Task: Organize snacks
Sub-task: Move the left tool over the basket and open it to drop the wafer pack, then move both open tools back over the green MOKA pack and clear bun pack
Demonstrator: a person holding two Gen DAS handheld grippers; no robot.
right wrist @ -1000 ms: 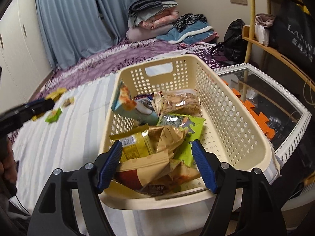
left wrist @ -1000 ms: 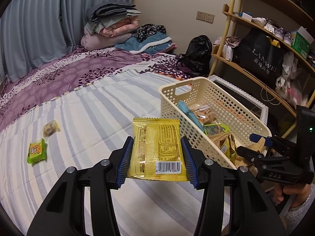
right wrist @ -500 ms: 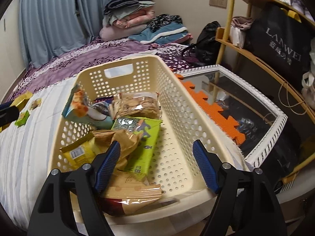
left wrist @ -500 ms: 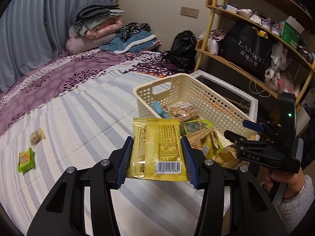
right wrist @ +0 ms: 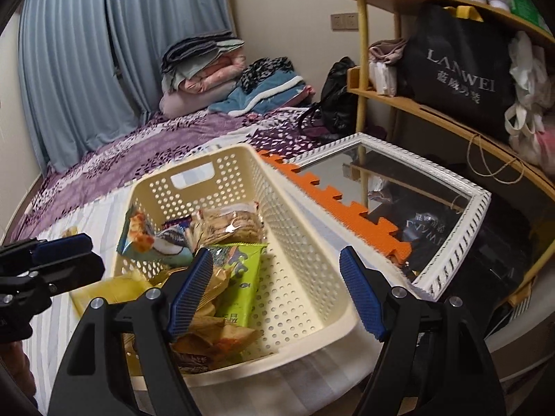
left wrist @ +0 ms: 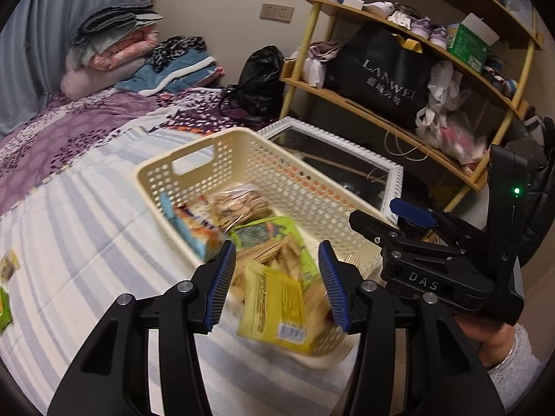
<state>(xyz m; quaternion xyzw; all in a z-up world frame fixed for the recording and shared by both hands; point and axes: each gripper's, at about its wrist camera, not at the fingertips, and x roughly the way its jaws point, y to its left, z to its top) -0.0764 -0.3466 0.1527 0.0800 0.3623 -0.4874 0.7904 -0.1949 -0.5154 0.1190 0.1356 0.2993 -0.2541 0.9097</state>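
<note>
Releasing: left gripper (left wrist: 275,282) now apart; a second ago clamped on yellow snack packet (left wrist: 277,306).
Packet location: blurred, dropping at near end of cream basket (left wrist: 194,149).
Right gripper (right wrist: 277,291): apart, empty, above basket.
Task effect: one more snack binned.

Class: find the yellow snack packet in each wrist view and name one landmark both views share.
Left wrist view: the yellow packet, blurred, lies low and centre, between the left tool's open fingers, over the basket's near end.
Right wrist view: the yellow packet shows at lower left, at the basket's near left rim.
Shared landmark: the white-framed mirror.
</note>
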